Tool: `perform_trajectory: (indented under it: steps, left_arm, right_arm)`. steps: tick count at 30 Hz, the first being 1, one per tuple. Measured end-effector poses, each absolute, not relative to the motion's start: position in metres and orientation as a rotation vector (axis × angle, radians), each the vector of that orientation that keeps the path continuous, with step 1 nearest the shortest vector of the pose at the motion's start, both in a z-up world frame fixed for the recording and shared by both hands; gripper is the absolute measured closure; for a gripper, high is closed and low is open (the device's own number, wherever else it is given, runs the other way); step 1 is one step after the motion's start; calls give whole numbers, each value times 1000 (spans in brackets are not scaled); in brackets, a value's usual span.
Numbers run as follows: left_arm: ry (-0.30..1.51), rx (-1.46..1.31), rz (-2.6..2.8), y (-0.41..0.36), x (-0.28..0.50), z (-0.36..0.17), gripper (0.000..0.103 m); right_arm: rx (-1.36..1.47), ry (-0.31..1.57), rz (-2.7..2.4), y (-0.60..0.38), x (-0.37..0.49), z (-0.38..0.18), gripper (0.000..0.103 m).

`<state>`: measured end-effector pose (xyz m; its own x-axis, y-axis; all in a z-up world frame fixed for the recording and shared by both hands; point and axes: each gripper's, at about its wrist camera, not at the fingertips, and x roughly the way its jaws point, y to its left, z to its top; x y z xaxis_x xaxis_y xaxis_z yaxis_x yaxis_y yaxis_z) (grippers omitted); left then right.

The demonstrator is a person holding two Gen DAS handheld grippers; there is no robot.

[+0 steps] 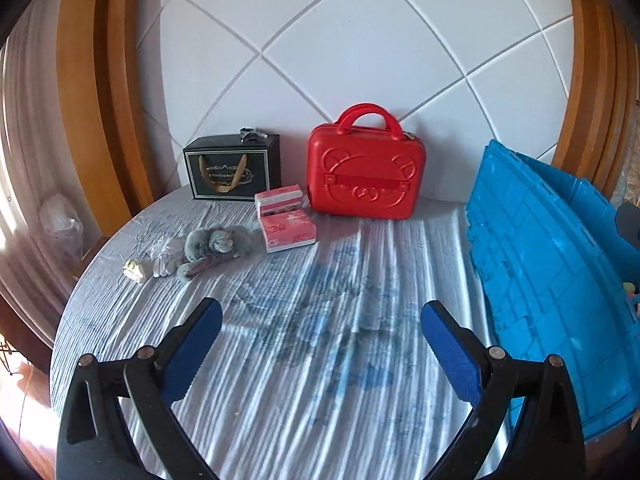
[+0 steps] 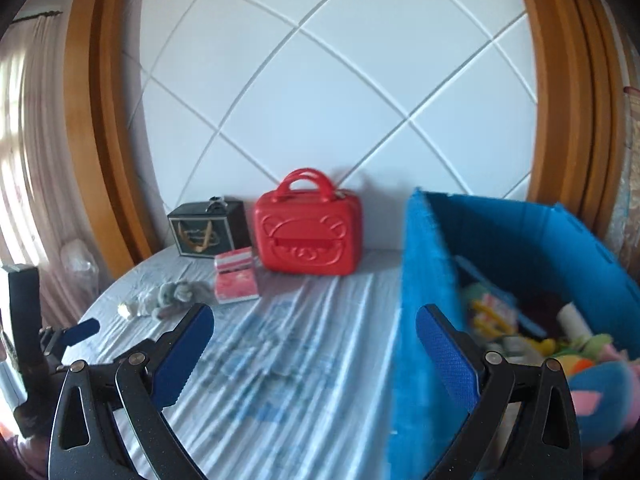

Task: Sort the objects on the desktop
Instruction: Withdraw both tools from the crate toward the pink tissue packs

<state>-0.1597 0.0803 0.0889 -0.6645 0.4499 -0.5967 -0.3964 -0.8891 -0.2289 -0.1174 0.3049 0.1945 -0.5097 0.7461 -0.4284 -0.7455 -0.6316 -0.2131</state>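
Now | left gripper [image 1: 321, 322] wide apart, empty | grey plush toy [image 1: 212, 246] well ahead, leftward | right gripper [image 2: 315, 326] likewise.

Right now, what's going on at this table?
A person is sorting items into a blue bin, holding a gripper in each hand. Both the left gripper and the right gripper are open and empty above the striped tablecloth. Toys already lie in the bin. A grey plush, pink boxes, a red case and a black gift bag are still out.
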Motion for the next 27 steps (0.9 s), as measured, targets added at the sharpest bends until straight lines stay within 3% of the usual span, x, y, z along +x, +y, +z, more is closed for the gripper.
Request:
perform_trajectory:
  steps: [13,27]
  left_arm:
    - [-125,-1100,2456,-36,-349,-6,2]
    - [-129,-1229,2490,0,-566,-99,2]
  right_arm:
    - [-811,177,2033,344,-318,92,0]
    - [-1083,256,1910,498,-480,-64,0]
